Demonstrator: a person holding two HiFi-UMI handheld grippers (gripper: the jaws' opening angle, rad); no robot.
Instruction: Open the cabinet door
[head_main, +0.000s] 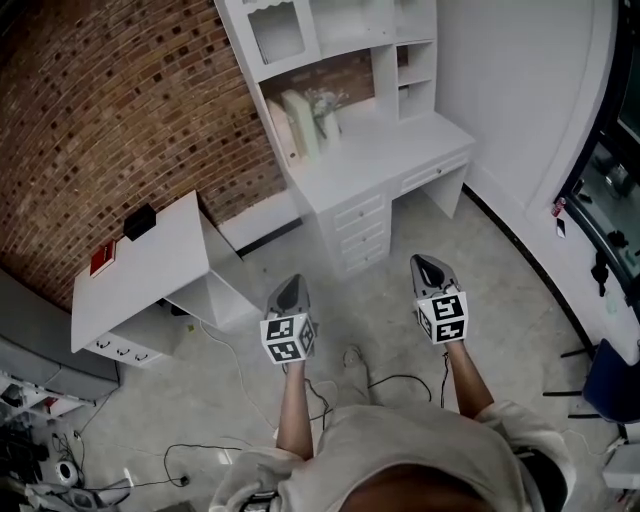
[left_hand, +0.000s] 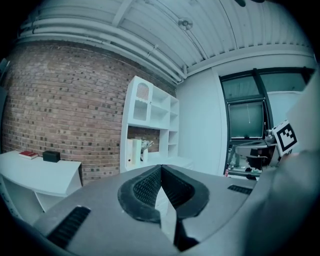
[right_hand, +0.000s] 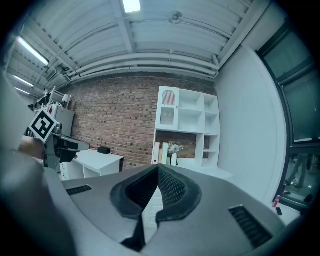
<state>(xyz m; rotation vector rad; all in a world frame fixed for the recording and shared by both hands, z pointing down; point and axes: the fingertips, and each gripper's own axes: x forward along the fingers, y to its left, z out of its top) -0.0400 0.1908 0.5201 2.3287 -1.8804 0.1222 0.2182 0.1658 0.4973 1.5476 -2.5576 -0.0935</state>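
Note:
A white desk (head_main: 400, 150) with a hutch stands against the brick wall ahead. The hutch's small glazed cabinet door (head_main: 278, 33) is at its upper left and is closed; it also shows in the left gripper view (left_hand: 140, 106) and the right gripper view (right_hand: 168, 111). My left gripper (head_main: 291, 284) and right gripper (head_main: 426, 263) are held side by side over the floor, well short of the desk and pointing toward it. Both are shut with nothing between their jaws, as their own views show: left gripper (left_hand: 161, 168), right gripper (right_hand: 158, 168).
A low white table (head_main: 165, 270) at the left carries a black box (head_main: 139, 221) and a red book (head_main: 103, 260). Books and a vase (head_main: 325, 115) stand on the desk above a drawer stack (head_main: 360, 230). Cables (head_main: 230, 395) lie on the floor. A blue chair (head_main: 610, 380) is at the right.

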